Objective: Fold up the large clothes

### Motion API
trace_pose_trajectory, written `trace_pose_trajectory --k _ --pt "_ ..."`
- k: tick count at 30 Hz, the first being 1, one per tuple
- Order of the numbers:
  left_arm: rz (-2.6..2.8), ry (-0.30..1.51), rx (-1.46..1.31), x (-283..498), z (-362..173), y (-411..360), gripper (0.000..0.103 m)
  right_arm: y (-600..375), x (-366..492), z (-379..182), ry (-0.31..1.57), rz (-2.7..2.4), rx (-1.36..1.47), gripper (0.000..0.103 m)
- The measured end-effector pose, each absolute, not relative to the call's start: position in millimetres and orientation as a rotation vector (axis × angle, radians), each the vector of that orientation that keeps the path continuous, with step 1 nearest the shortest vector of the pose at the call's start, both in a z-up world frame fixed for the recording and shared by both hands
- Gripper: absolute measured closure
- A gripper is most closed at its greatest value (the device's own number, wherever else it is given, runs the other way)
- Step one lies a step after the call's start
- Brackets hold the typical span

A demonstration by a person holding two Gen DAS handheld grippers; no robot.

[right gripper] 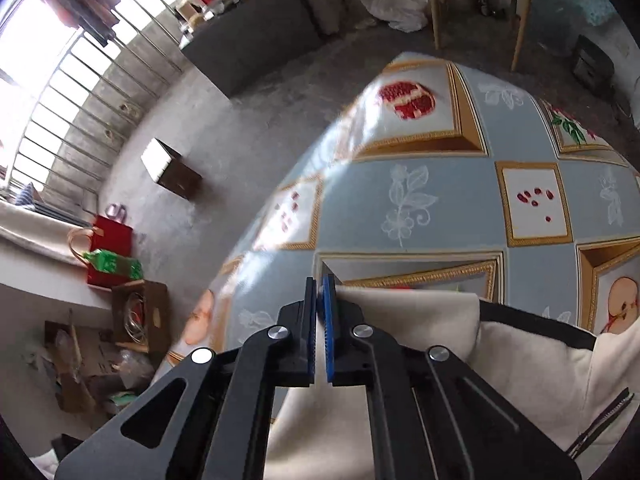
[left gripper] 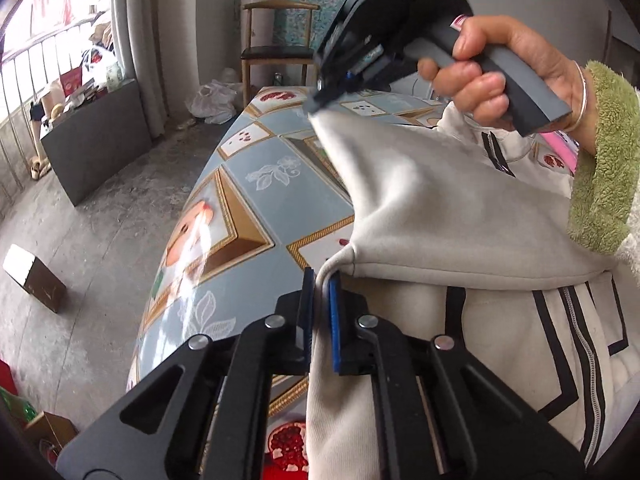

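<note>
- Left wrist view showed the cream zip-up jacket [left gripper: 460, 216], trimmed with black stripes, partly on the pomegranate-print tablecloth [left gripper: 248, 184] and partly lifted, draped between the two tools near the person's body.
- The left gripper [left gripper: 322, 284] was clamped on a hemmed corner of the jacket, its blue pads pinching the fabric edge.
- The right gripper [left gripper: 316, 100], held in the person's right hand [left gripper: 492, 80], was closed on another corner of the same panel, pulling it up into a peak; in the right wrist view its jaws [right gripper: 322, 292] met with cloth caught at the tips.
- By my judgement the step in hand was the pick-up of two corners before a fold or a spread; no fold looked finished.
- The next move probably called for keeping both grips firm, drawing the corners apart to tension the cloth, then carrying them together so the panel lands flat.
- Much stayed hidden: the jacket's sleeves and far hem were cut off by the frame and the green fleece sleeve [left gripper: 600, 168].
- Motion blur smeared the right gripper's tips in the left wrist view, so how deep the bite went could not be told.
- Beyond the table stood a wooden chair [left gripper: 276, 40].
</note>
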State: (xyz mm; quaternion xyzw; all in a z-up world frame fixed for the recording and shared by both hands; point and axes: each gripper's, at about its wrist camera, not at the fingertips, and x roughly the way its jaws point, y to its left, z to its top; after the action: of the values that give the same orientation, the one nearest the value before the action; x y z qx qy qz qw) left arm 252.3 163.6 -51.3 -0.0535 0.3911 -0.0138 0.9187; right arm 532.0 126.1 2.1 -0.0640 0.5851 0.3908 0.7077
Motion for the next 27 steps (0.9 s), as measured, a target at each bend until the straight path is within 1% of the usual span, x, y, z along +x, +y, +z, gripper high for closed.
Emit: trace_pose_trajectory --k 1,3,6,8,9,10,11,12,13,14,15,19,21,22,23,24,25,27 --pt "-0.029 0.819 -0.13 251.7 -53.0 165.5 0.097 125.8 533.5 9.8 1.274 0.919 -0.087 0.102" --pt "-0.026 0.853 -0.167 252.1 -57.2 169.8 0.097 134.4 534.8 12.9 1.261 0.926 -0.074 0.102" --pt "-0.028 0.903 -0.226 255.2 -62.6 177.2 0.096 151.4 532.1 0.4 1.298 0.904 -0.104 0.102" --pt "-0.031 0.904 -0.207 254.1 -59.9 175.9 0.093 152.0 528.4 -1.9 1.32 0.868 -0.14 0.098" --pt "-0.036 0.903 -0.173 254.1 -57.9 173.1 0.093 146.1 527.7 -4.7 1.328 0.869 -0.152 0.09" --pt "-0.039 0.898 -0.146 253.9 -57.1 171.2 0.093 141.0 525.1 -2.6 1.334 0.867 -0.172 0.069" --pt "-0.052 0.893 -0.104 253.7 -55.6 167.0 0.092 134.0 524.3 -3.4 1.328 0.856 -0.19 0.056" --pt "-0.06 0.891 -0.056 254.3 -54.9 162.1 0.086 128.4 523.3 -2.6 1.314 0.842 -0.217 0.04" --pt "-0.065 0.894 -0.027 255.8 -55.1 159.5 0.081 123.7 521.6 -2.6 1.304 0.831 -0.252 0.04" --pt "-0.077 0.909 0.017 259.1 -56.8 153.5 0.071 119.5 522.1 -7.0 1.315 0.821 -0.27 0.04" --pt "-0.083 0.918 0.041 262.0 -58.1 149.2 0.069 116.3 522.4 -11.5 1.335 0.813 -0.28 0.04" --pt "-0.088 0.926 0.065 274.7 -60.3 143.8 0.069 112.3 529.4 -37.9 1.394 0.754 -0.339 0.04" --pt "-0.083 0.927 0.053 279.1 -59.9 145.3 0.069 113.4 528.5 -45.6 1.387 0.753 -0.364 0.045" --pt "-0.078 0.926 0.041 281.6 -59.7 147.2 0.072 115.7 524.3 -43.7 1.37 0.755 -0.388 0.06" --pt "-0.08 0.918 0.028 282.0 -58.9 149.0 0.089 117.5 518.7 -42.5 1.358 0.769 -0.425 0.07" --pt "-0.085 0.904 0.004 281.2 -56.7 151.7 0.091 118.4 513.2 -41.3 1.36 0.785 -0.441 0.085" --pt "-0.08 0.866 -0.025 276.6 -49.8 155.6 0.091 119.3 506.9 -38.0 1.34 0.785 -0.483 0.096" --pt "-0.085 0.802 -0.093 265.4 -33.3 163.3 0.092 118.6 494.8 -25.9 1.328 0.819 -0.465 0.097"
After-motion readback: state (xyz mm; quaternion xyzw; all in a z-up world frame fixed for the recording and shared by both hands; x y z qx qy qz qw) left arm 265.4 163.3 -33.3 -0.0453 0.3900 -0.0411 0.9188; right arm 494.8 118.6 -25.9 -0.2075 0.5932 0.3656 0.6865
